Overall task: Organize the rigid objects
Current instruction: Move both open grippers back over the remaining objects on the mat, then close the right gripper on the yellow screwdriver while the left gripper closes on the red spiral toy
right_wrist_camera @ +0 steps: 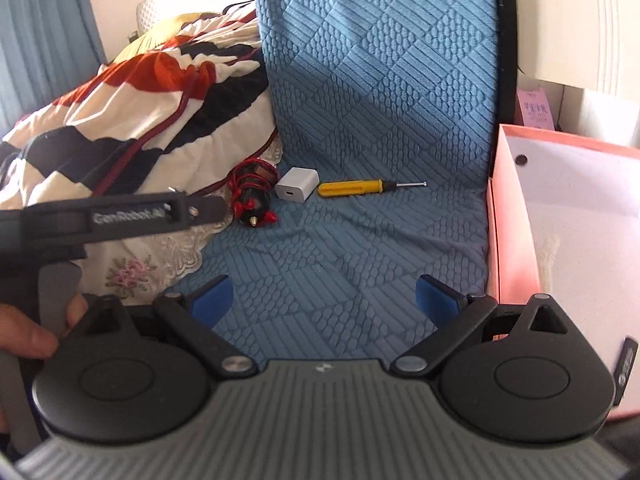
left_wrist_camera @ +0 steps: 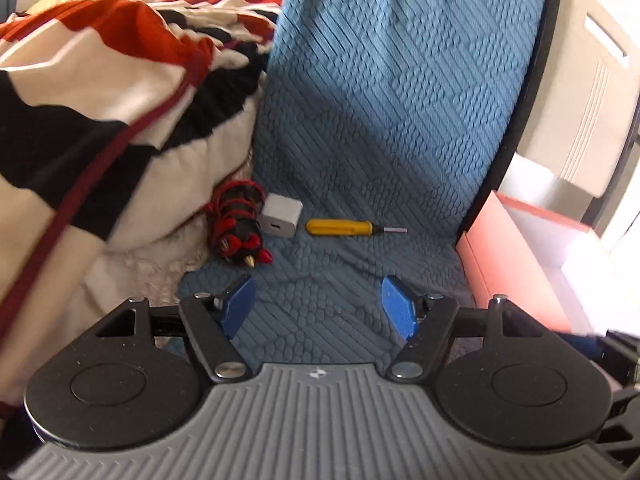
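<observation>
A yellow screwdriver (left_wrist_camera: 340,227) (right_wrist_camera: 352,188) lies on the blue textured cover (left_wrist_camera: 360,140) (right_wrist_camera: 360,240). Left of it are a white charger cube (left_wrist_camera: 279,221) (right_wrist_camera: 296,189) and a black probe bundle wrapped in red wire (left_wrist_camera: 239,224) (right_wrist_camera: 254,196). My left gripper (left_wrist_camera: 318,306) is open and empty, a little short of these items. My right gripper (right_wrist_camera: 325,298) is open and empty, further back from them. The left gripper's body shows at the left of the right wrist view (right_wrist_camera: 120,216).
An open pink box with a white inside (right_wrist_camera: 560,220) (left_wrist_camera: 516,248) stands to the right of the cover. A striped red, black and white blanket (left_wrist_camera: 100,100) (right_wrist_camera: 160,100) is piled on the left, with a dark red cord (left_wrist_camera: 80,184) across it.
</observation>
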Available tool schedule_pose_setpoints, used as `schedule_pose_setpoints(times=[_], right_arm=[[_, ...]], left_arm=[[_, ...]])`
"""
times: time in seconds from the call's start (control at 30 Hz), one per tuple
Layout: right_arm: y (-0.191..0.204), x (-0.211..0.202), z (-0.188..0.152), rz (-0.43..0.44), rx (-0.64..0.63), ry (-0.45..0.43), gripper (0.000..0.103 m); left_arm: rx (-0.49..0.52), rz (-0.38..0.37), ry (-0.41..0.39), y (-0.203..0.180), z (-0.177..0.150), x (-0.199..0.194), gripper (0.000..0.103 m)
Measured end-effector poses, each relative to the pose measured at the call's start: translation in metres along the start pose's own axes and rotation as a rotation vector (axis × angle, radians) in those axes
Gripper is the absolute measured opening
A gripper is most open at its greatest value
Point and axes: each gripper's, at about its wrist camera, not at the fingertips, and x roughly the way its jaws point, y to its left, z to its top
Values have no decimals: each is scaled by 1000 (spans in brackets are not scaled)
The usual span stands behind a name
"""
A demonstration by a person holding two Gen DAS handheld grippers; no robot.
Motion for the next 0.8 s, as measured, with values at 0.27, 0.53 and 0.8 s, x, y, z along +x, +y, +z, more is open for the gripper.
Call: schedule_pose_setpoints(times=[0.27, 0.53, 0.8], right_arm=[[-23, 36, 19, -2, -8, 47, 99], [-39, 74, 41, -31, -72, 94, 99], [-47, 122, 70, -16, -140, 119, 84]], left_arm=[[18, 59, 40, 2, -1, 52, 75], [75, 157, 99, 3, 15, 96, 75], [103, 245, 121, 7, 32, 135, 78]])
